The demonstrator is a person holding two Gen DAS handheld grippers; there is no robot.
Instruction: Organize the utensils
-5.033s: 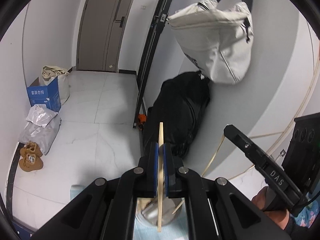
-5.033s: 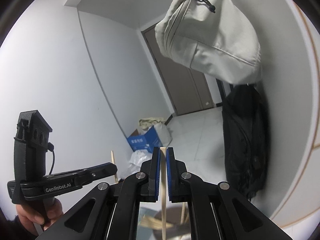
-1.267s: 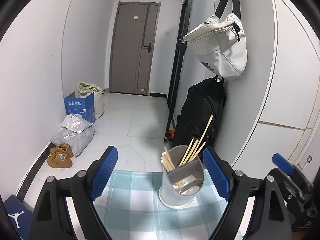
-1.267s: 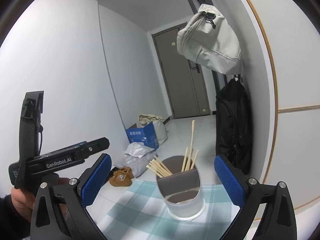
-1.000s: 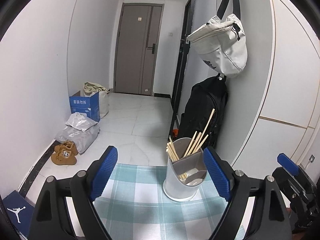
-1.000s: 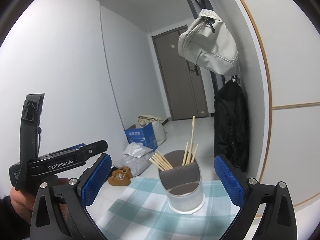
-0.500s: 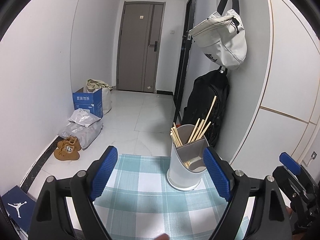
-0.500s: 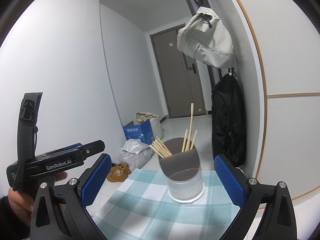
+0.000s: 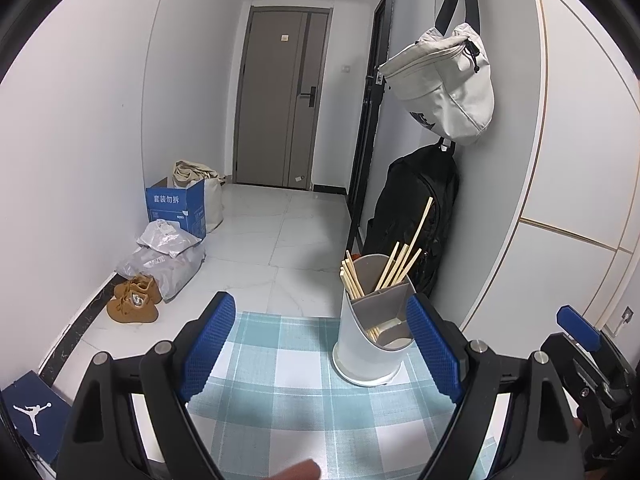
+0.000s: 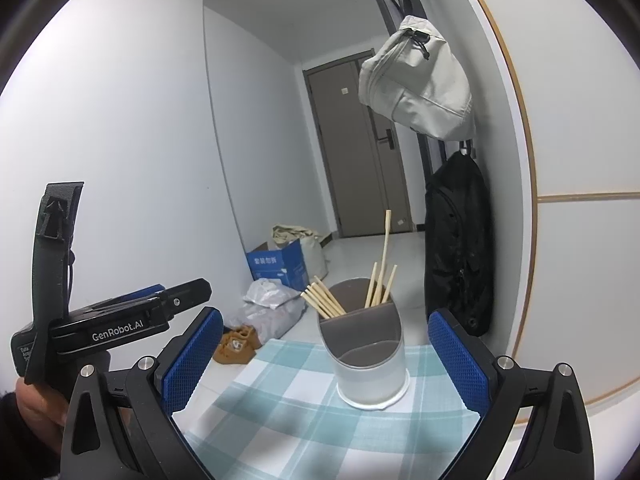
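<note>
Our left gripper (image 9: 318, 350) and right gripper (image 10: 326, 356) are black plastic, each with two blue dimpled pads (image 9: 206, 344) and silver screws on the fingers. The left one's side carries white "GenRobot.AI" lettering and a thin black cable. A bare hand (image 10: 38, 404) shows below a dark sleeve.

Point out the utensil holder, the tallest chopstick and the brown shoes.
utensil holder (image 9: 362, 354): left wrist view, white front wall.
tallest chopstick (image 10: 386, 236): right wrist view, upper shaft.
brown shoes (image 9: 134, 304): left wrist view, top of the pair.
</note>
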